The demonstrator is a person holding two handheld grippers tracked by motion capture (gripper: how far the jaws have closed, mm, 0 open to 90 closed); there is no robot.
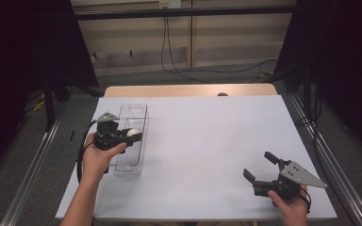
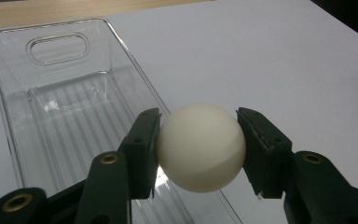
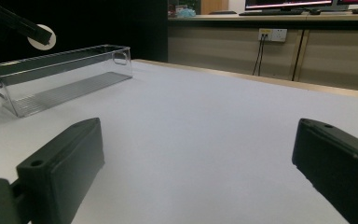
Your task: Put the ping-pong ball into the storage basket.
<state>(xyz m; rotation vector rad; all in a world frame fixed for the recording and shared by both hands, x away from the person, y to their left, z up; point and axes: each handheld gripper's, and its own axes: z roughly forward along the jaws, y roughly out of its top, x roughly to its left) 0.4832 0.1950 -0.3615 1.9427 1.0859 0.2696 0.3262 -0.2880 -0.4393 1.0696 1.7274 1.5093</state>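
White ball (image 2: 200,147) clamped between the two pads of the left gripper (image 1: 131,135), held above the clear plastic bin (image 1: 134,141), over its long right wall. Bin lying lengthwise near the left edge of the tabletop (image 1: 207,141), handle cutout at its far end. Right gripper (image 1: 261,167) resting near the front right corner of the tabletop, jaws spread wide with nothing between them, well apart from bin and ball.
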